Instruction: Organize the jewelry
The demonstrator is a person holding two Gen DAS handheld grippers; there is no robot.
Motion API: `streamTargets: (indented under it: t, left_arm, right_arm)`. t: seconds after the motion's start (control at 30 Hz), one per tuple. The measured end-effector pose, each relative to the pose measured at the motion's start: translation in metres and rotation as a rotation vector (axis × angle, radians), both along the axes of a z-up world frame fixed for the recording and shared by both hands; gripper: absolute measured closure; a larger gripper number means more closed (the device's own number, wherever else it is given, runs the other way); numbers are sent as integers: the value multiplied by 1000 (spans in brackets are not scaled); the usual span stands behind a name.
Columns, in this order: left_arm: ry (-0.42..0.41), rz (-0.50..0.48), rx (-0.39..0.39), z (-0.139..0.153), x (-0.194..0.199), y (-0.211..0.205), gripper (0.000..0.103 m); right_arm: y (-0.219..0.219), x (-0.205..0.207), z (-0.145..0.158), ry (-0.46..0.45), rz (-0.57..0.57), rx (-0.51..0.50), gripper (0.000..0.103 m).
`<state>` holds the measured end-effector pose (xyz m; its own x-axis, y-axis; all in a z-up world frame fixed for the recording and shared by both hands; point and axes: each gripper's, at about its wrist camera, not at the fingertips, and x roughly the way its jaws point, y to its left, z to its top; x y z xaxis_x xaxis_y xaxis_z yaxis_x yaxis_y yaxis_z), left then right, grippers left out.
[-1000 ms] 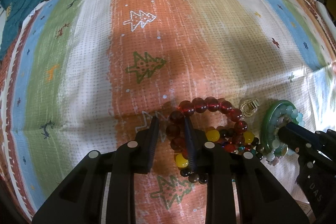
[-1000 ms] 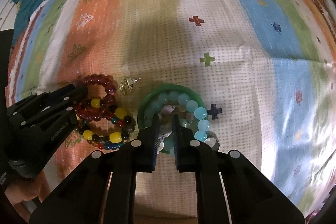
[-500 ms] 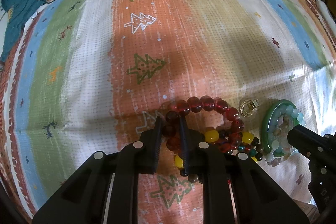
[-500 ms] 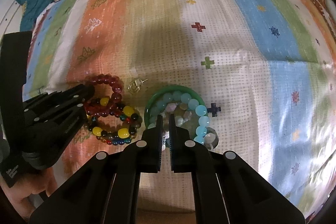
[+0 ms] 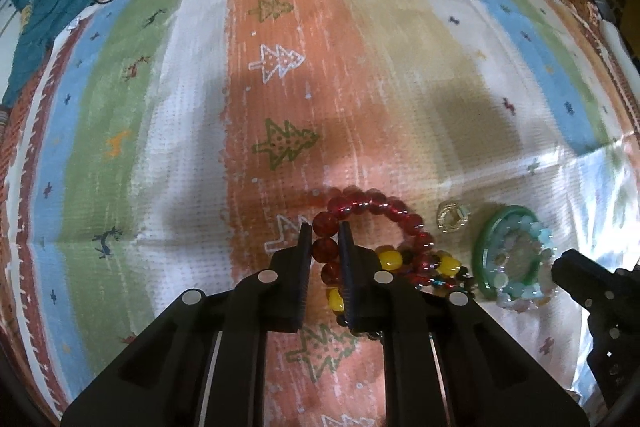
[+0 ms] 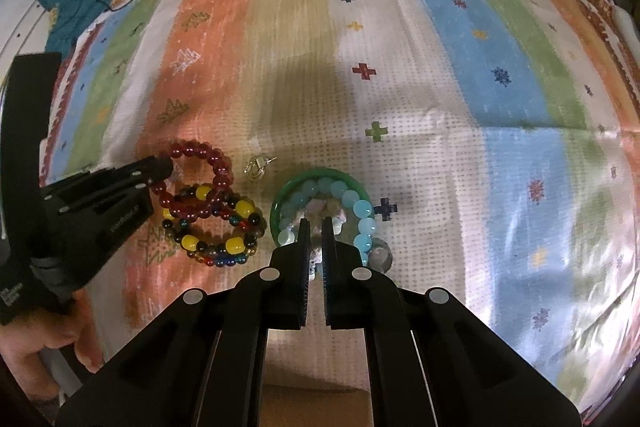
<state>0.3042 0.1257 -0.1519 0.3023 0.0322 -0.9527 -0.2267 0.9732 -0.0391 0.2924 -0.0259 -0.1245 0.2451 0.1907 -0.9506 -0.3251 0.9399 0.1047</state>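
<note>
Low in the frame, our left gripper (image 5: 325, 247) pinches the dark red bead bracelet (image 5: 372, 227) on the striped cloth (image 5: 160, 147). Our right gripper (image 6: 315, 235), jaws nearly closed, grips pale beads inside the green bangle (image 6: 280, 203). We should lift slowly so neighbouring strands don't snag.
</note>
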Motion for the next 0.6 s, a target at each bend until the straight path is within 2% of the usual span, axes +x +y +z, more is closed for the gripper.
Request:
streamTargets:
  t: [0.23, 0.6]
  left_arm:
    - [-15, 2, 2, 10, -7, -2, 90]
    - [28, -15, 4, -5, -7, -1, 90]
  right_arm:
    - [-6, -3, 2, 3, -9, -7, 102]
    - [-1, 1, -14, 88, -9, -5, 102]
